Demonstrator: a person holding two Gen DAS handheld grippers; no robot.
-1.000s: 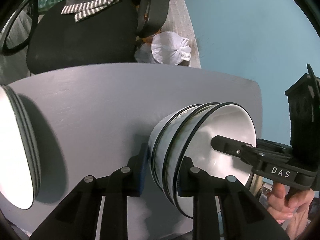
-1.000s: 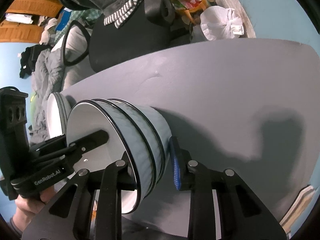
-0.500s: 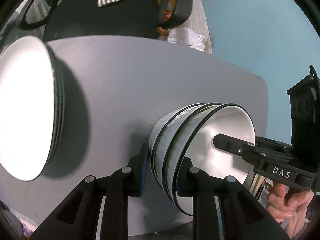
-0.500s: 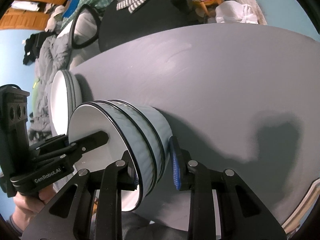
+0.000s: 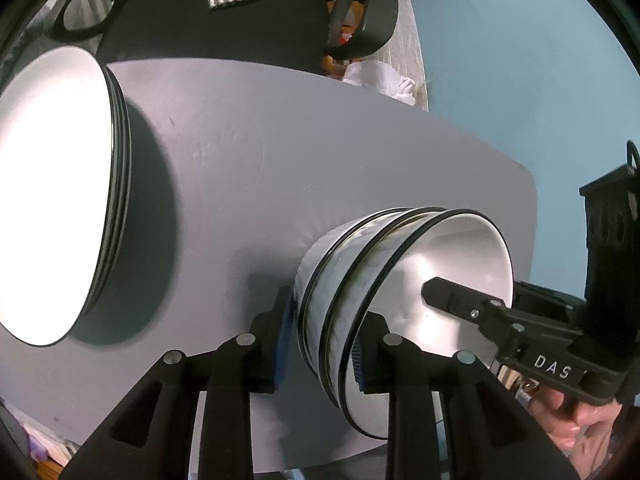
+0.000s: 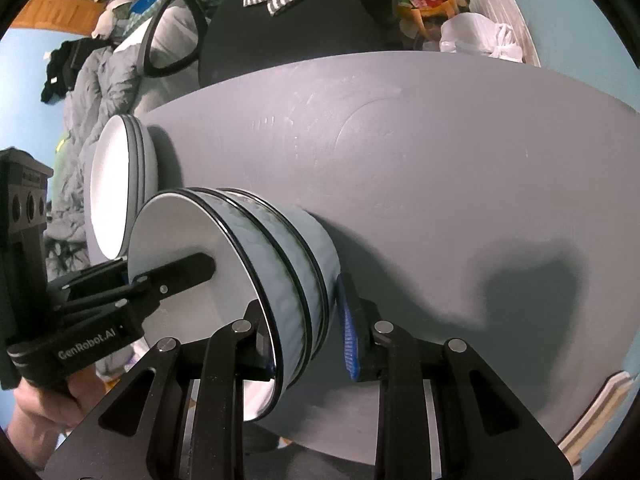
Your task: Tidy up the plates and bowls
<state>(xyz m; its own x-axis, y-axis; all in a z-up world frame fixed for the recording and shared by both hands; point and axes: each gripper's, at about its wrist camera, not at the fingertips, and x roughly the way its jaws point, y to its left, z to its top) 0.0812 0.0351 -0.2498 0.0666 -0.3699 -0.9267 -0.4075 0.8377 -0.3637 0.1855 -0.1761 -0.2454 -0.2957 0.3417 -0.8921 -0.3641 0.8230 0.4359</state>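
A stack of three white bowls with black rims [image 5: 360,280] is held between both grippers over the grey table [image 5: 280,160]. My left gripper [image 5: 320,344] is shut on the stack's wall, one finger inside, one outside. My right gripper [image 6: 308,344] is shut on the opposite side of the same stack [image 6: 280,264]. A stack of white plates with black rims [image 5: 56,200] lies on the table at the left; it also shows in the right wrist view [image 6: 116,184]. The bowls are close to the table, contact unclear.
A black office chair [image 5: 224,20] with a striped cloth stands behind the table. A white plastic bag [image 6: 480,36] lies on the floor beyond. The table's near edge [image 6: 440,448] is just below the grippers. A blue wall is at the right.
Both grippers have carried the bowl stack forward and left over the table. The plate stack has come closer and looms larger in the left wrist view.
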